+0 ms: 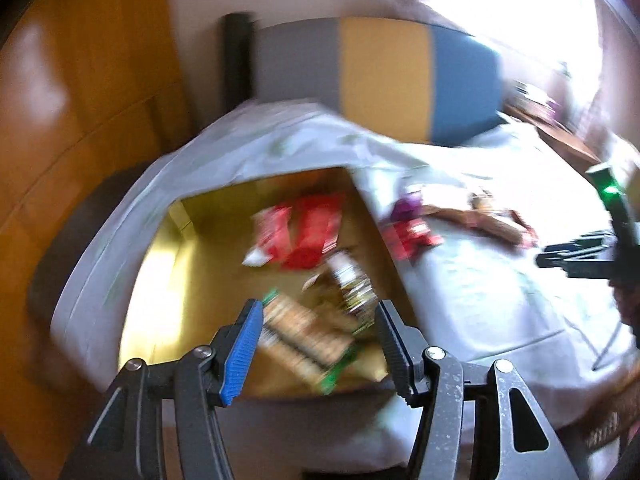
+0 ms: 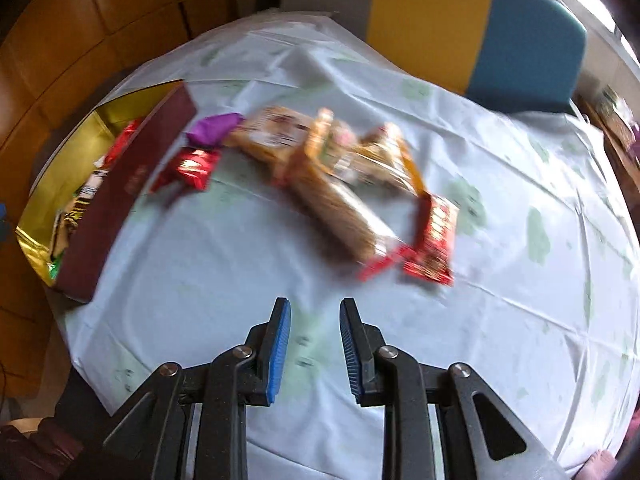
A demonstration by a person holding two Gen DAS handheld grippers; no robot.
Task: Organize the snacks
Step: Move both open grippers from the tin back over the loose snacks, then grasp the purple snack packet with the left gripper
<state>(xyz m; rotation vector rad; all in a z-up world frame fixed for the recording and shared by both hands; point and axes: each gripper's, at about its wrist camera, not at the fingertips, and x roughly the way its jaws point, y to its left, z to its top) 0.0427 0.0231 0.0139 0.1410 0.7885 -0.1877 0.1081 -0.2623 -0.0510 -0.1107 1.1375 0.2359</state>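
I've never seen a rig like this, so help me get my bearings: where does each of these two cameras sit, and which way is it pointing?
Left wrist: sits on the left gripper, looking down along its open fingers into the gold-lined box of snacks; the right gripper shows at the frame's right edge.
Right wrist: sits on the right gripper, looking down at loose snacks on the white tablecloth; its empty fingers stand slightly apart.
Shared: box, tablecloth, loose snacks, and the yellow-and-blue chair back.
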